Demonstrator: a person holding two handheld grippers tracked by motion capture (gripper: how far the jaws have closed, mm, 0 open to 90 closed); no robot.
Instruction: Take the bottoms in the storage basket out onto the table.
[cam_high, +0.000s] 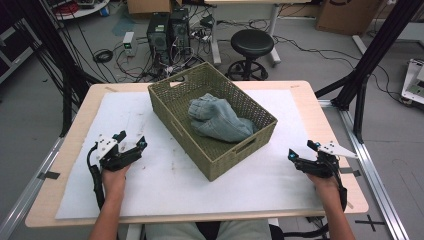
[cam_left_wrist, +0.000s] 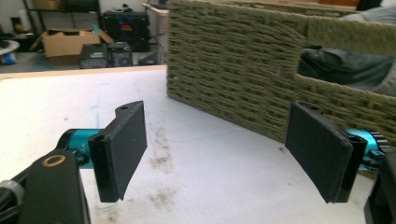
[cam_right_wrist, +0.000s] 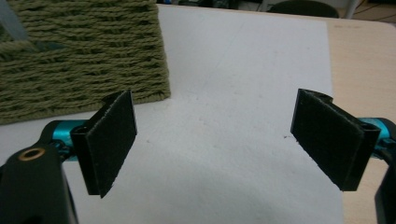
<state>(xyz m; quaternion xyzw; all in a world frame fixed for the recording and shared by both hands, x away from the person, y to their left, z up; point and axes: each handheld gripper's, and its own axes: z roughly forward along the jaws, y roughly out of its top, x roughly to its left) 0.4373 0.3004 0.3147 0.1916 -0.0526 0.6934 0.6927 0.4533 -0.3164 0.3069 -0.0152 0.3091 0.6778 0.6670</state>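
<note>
Left tool (cam_high: 131, 140) and right tool (cam_high: 302, 150) rest wide open, empty, either side of basket (cam_high: 170, 112) holding jeans (cam_high: 217, 120).

This is a research lab or workshop. Past the far edge of the worktop (cam_high: 320, 115), computer towers (cam_high: 167, 31) stand on a grey floor amid tangled cables (cam_high: 125, 65), beside a black stool (cam_high: 251, 45), cardboard boxes (cam_high: 342, 15) and black frame struts (cam_high: 372, 55).
</note>
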